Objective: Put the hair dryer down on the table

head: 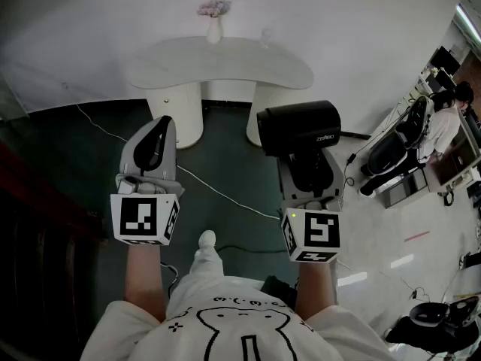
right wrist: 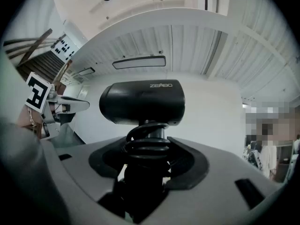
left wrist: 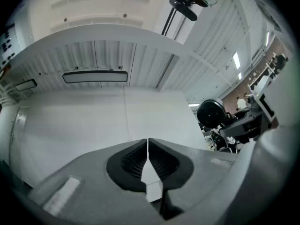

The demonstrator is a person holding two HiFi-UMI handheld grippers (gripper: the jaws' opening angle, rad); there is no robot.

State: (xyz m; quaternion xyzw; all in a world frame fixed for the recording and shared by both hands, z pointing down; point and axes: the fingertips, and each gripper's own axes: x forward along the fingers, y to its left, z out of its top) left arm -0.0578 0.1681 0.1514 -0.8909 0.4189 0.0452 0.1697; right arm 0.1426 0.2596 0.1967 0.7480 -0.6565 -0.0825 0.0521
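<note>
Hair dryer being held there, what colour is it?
The hair dryer is black; the right gripper view shows it best.

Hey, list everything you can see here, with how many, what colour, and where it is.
hair dryer: one, black, clamped by its handle in the right gripper
table: one, white, ahead by the wall
vase: one, white, holding pale flowers, at the table's far edge
cable: one, white, across the dark floor
person: one, white top, far right
left gripper: grey, jaws together, empty
right gripper: grey, closed on the hair dryer
</note>
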